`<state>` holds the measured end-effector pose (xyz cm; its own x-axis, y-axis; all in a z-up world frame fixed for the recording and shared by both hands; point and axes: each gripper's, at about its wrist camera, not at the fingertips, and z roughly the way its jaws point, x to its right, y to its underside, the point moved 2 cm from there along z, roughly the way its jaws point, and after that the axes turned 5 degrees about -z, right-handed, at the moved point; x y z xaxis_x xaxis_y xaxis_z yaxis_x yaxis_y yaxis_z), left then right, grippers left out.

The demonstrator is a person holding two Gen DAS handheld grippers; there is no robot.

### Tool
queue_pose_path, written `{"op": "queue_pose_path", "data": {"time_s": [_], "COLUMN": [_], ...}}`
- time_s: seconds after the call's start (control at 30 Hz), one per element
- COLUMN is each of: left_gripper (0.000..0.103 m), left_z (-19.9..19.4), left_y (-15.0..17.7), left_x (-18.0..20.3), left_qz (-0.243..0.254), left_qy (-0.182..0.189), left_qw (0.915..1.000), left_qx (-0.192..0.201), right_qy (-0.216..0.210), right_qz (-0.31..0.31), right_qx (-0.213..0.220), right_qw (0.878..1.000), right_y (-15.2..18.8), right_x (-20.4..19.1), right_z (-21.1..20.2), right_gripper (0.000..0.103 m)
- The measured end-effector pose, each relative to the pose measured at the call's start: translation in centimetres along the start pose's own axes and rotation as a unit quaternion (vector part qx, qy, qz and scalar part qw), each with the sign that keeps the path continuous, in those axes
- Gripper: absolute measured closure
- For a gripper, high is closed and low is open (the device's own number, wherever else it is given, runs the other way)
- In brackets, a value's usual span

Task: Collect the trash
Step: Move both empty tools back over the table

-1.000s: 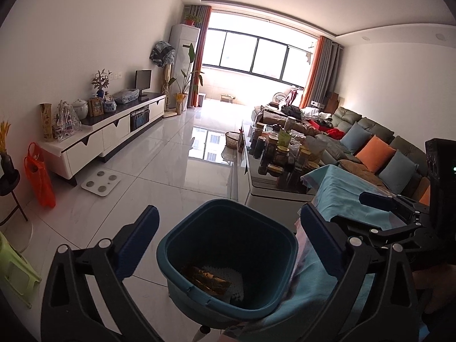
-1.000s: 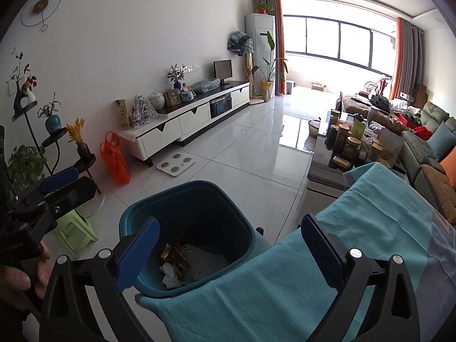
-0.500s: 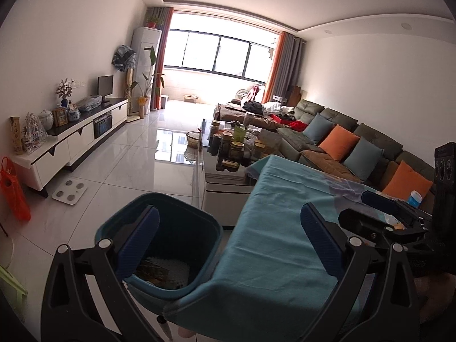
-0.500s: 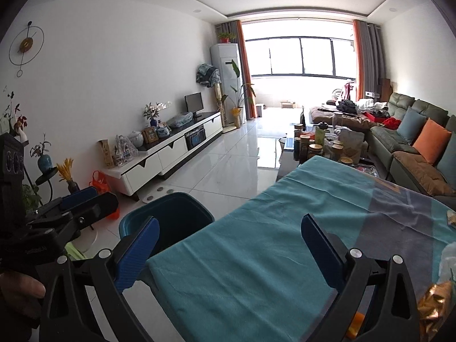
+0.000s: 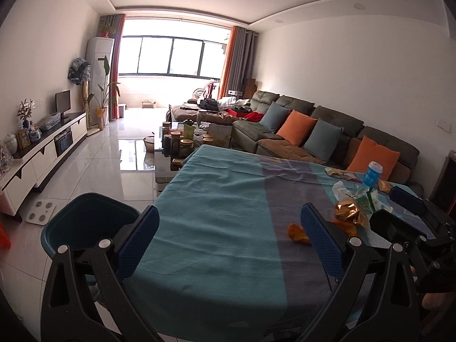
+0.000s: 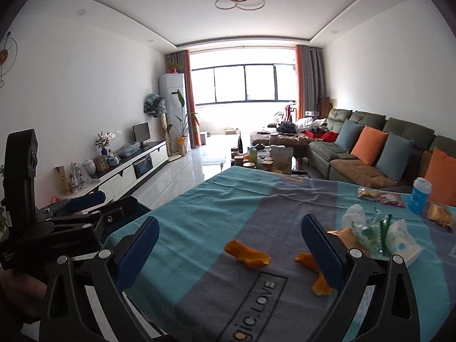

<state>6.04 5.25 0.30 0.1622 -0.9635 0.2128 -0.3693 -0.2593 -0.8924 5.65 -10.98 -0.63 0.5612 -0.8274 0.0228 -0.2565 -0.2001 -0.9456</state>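
Left wrist view: left gripper (image 5: 228,239) wide open, nothing between the jaws, held over the near part of the table cloth (image 5: 222,199). Dark blue bin (image 5: 85,225) on the floor just beside the left edge of the table, inside not visible from here. Trash gathered at the right side of the cloth: gold foil wrapper (image 5: 349,213), crumpled white tissue (image 5: 340,188), orange peel (image 5: 296,232), flat snack packet (image 5: 342,173) and blue cup (image 5: 372,173) farther back. Right wrist view: right gripper (image 6: 228,239) also wide open and empty, aimed at the peel. One piece of peel (image 6: 246,253) lying between the jaws, farther ahead on the cloth, two more (image 6: 306,259) (image 6: 320,285) close to the right finger (image 6: 322,245). Clear wrapper (image 6: 370,232) and white paper cup (image 6: 403,239) to the right, well apart from the jaws. Probably very light, all of it. Peel likely soft, bendy and a little slippery, so better pinched across its curled edge, not pressed flat on the cloth. Foil and tissue likely to crush easily; enough to grip a raised fold. Cloth itself loose, so risk of pinching it together with the peel.
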Motion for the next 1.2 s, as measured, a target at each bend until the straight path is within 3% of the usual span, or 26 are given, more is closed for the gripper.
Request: {"op": "queue_pose_path", "data": {"time_s": [0.23,0.5,0.8,0.97,1.13,1.2], "left_gripper": [0.006,0.006,0.006,0.006,0.006,0.006], "left_z": [0.7,3.2,7.8,10.6,13.2,14.1], "left_y": [1.8,3.7,4.3,4.5,4.8,4.9], "left_x": [3.9,6.7,8.2,8.5,8.8,8.9], "left_qz": [0.036,0.064,0.079,0.083,0.071,0.07], "left_qy": [0.045,0.1,0.109,0.101,0.101,0.104], "left_qw": [0.9982,0.9911,0.9863,0.985,0.9833,0.9819], "left_qx": [-0.019,-0.061,-0.095,-0.112,-0.133,-0.142], "right_qy": [0.091,0.146,0.139,0.112,0.091,0.085], "right_qz": [0.015,0.079,0.076,0.074,0.065,0.067], "right_qx": [-0.003,-0.041,-0.074,-0.112,-0.149,-0.16], "right_qw": [0.996,0.985,0.985,0.985,0.983,0.981], "right_y": [3.1,6.0,5.8,6.7,7.8,8.0], "right_x": [4.1,9.1,10.1,9.7,8.8,8.6], "right_z": [-4.9,-5.0,-1.6,1.2,3.6,4.3], "right_gripper": [0.007,0.007,0.007,0.02,0.04,0.042]}}
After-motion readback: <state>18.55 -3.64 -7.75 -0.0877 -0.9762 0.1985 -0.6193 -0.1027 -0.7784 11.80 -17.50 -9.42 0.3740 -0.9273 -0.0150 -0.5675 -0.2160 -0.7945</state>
